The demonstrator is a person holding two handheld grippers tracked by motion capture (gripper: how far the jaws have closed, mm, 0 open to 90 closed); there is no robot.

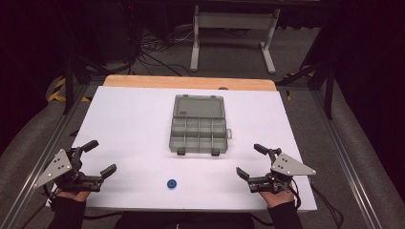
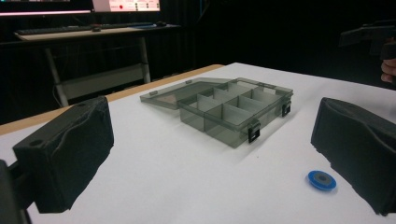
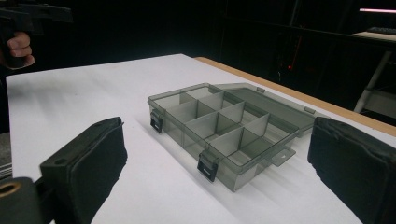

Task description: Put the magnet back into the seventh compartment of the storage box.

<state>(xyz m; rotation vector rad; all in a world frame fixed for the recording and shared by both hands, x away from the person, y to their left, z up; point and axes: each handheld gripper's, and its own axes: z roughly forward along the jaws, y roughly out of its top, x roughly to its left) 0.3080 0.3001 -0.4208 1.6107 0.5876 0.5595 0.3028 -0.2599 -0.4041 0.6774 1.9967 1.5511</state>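
- One clear grey box [image 1: 198, 125] sits in the middle of the high view on a white table [image 1: 129, 129], its lid folded flat away from the person, likely so its eight empty compartments are reachable.
- One small blue disc [image 1: 171, 183] lies at lower centre, apart from the box, between two grippers.
- The left gripper [image 1: 94, 157] at lower left and the right gripper [image 1: 249, 160] at lower right both rest with jaws spread wide, holding nothing, seemingly ready to start.
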